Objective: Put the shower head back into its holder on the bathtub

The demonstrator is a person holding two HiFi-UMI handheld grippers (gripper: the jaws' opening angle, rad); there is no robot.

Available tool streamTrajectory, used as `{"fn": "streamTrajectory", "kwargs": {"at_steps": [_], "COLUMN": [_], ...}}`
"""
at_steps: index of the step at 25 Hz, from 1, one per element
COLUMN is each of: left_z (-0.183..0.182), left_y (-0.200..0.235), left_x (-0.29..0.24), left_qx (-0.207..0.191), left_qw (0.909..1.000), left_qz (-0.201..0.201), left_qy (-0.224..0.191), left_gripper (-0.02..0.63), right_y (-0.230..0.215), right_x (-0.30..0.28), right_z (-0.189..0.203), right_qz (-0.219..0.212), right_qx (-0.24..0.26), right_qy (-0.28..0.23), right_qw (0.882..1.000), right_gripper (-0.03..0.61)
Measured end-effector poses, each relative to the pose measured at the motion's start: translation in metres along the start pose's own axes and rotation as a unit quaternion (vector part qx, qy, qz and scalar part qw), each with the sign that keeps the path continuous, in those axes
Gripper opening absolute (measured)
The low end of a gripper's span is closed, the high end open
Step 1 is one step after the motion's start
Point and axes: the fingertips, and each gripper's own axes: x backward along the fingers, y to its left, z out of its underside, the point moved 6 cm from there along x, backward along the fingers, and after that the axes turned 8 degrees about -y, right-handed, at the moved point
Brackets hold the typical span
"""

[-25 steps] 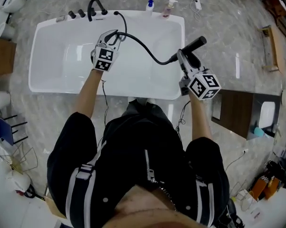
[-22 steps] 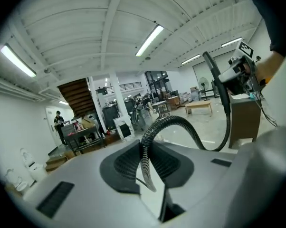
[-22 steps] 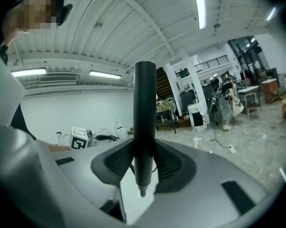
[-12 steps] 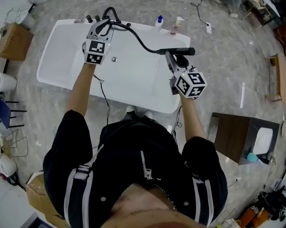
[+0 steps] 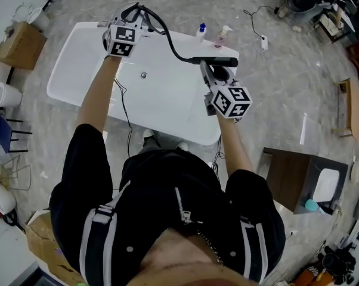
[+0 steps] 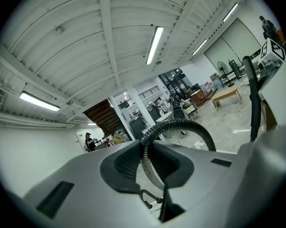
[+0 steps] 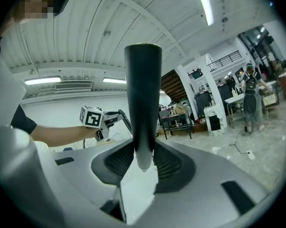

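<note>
A person stands at the near side of a white bathtub point(image 5: 78, 70) on a marbled floor point(image 5: 287, 70), with a gripper in each hand. The right gripper point(image 5: 206, 69) is clamped on the handle of the black shower head point(image 5: 215, 61). In the head view the shower head lies crosswise over the far right corner of the tub, close to 2 bottles point(image 5: 201, 30) on the rim. In the right gripper view the 2 jaws of the right gripper point(image 7: 144, 161) press on either side of the shower head point(image 7: 143, 94), whose dark handle rises straight up between them. The black hose point(image 5: 167, 40) runs in a curve from the shower head across to the left gripper point(image 5: 134, 14), which is held over the far left rim of the tub. In the left gripper view the left gripper point(image 6: 150, 167) has its jaws nearly together, pinching the ribbed hose point(image 6: 181, 123), which loops up and over just past the tips. The left gripper point(image 7: 103, 121) also shows in the right gripper view, off to the left on an outstretched arm. A cardboard box point(image 5: 21, 43) sits on the floor beyond the tub's left end.
</note>
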Motion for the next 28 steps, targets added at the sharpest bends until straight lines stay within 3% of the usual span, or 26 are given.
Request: {"fn": "streamTrajectory", "kwargs": {"at_steps": [9, 21, 28], "left_z": [0.029, 0.053, 0.064], "left_y": [0.040, 0.104, 0.108], "left_x": [-0.041, -0.094, -0.112], "left_qx": [0.007, 0.001, 0.003], "left_qw": [0.9992, 0.9942, 0.9912], "left_qz": [0.023, 0.074, 0.097], "left_qy": [-0.031, -0.078, -0.090], "left_gripper": [0.075, 0.075, 0.075], "right_y": [0.011, 0.061, 0.075], "right_x": [-0.027, -0.092, -0.108], "right_z": [0.007, 0.028, 0.033], "right_qz": [0.053, 0.121, 0.144], "right_qx": [-0.002, -0.012, -0.016], "right_qy": [-0.007, -0.026, -0.032], "right_qw": [0.999, 0.992, 0.989], "right_gripper": [0.138, 0.138, 0.138]}}
